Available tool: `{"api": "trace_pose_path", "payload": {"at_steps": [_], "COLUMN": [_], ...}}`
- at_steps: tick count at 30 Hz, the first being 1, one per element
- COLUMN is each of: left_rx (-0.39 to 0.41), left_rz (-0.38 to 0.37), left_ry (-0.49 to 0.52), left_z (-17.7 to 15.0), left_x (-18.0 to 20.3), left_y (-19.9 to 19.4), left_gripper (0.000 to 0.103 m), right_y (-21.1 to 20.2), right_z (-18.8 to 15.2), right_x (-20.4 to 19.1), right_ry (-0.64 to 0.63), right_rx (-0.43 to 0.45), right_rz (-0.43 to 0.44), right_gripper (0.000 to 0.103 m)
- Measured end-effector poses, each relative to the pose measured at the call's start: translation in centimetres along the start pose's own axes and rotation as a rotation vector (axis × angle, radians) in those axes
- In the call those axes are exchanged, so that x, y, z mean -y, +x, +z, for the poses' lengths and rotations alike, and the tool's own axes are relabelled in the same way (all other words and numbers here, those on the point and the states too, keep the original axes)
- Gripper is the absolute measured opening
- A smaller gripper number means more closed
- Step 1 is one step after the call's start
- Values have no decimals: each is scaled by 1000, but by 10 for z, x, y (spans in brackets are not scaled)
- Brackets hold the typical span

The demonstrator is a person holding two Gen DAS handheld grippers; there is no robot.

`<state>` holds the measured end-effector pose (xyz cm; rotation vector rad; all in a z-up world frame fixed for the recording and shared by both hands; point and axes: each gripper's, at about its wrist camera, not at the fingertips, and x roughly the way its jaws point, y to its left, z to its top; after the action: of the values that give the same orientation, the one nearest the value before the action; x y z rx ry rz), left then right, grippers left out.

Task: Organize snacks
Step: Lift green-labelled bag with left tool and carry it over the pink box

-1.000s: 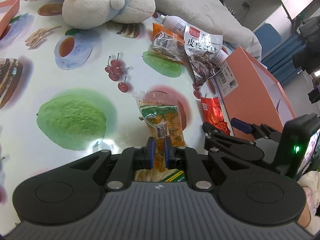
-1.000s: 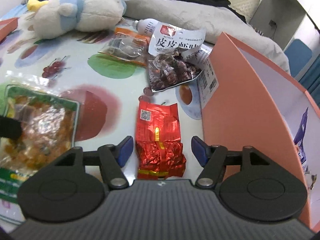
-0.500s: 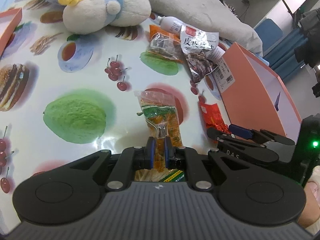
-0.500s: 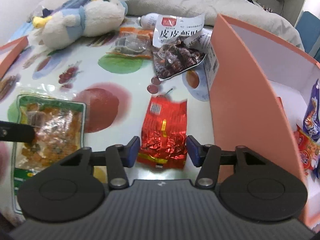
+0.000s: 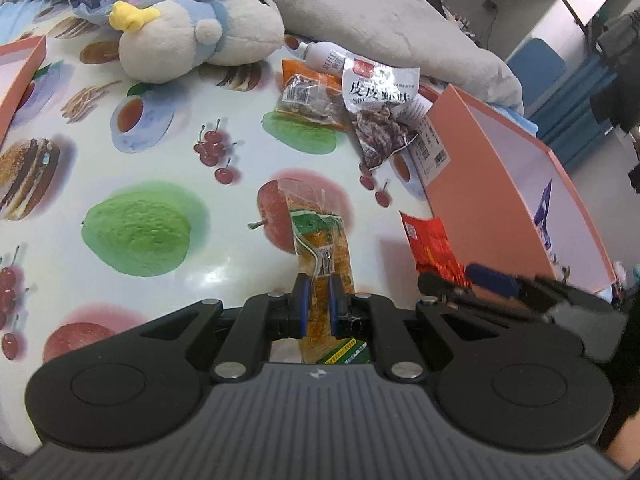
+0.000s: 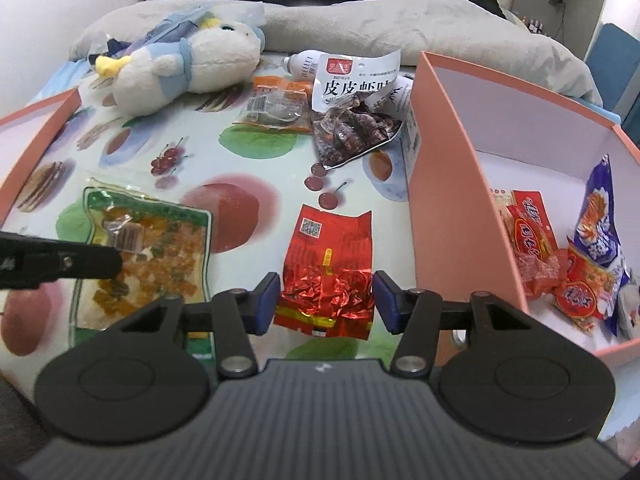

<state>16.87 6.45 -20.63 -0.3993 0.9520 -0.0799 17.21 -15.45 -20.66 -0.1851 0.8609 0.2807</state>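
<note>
Fruit-printed glossy cloth [image 5: 140, 168] covers the worktop, with a grey blanket [image 6: 400, 28] bunched along its far edge. Left tongs [image 5: 319, 300] are clenched on a clear pouch of orange snacks [image 5: 324, 248]. Right tongs [image 6: 326, 300] are spread wide around a red foil packet [image 6: 328, 272] lying flat, just beside a pink box [image 6: 448, 200] holding more snacks. A plush bird [image 5: 192, 36] lies further back.
</note>
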Motion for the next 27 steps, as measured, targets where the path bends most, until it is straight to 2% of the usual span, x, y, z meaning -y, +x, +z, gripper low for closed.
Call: {"api": "trace_pose_path", "payload": {"at_steps": [2,8,17,27], "left_rx": [19,48,71,118], "left_rz": [32,59,75,65], "left_ry": [20,55,39,57], "left_z": [2,3,11,33], "left_x": [9,27,36,49], "left_y": [1,-1,-9,-35], "left_gripper": [11,11,11,11], "right_y": [-3,-10,-26,-54], "right_z": [-1,-4,1,23], "right_x": [1,1,4,8], "right_ry": [6,12,31,51], "right_rx": [5,14,21,86], "right_rz": [4,10,30,38], "right_gripper": [53,53,53,53]}}
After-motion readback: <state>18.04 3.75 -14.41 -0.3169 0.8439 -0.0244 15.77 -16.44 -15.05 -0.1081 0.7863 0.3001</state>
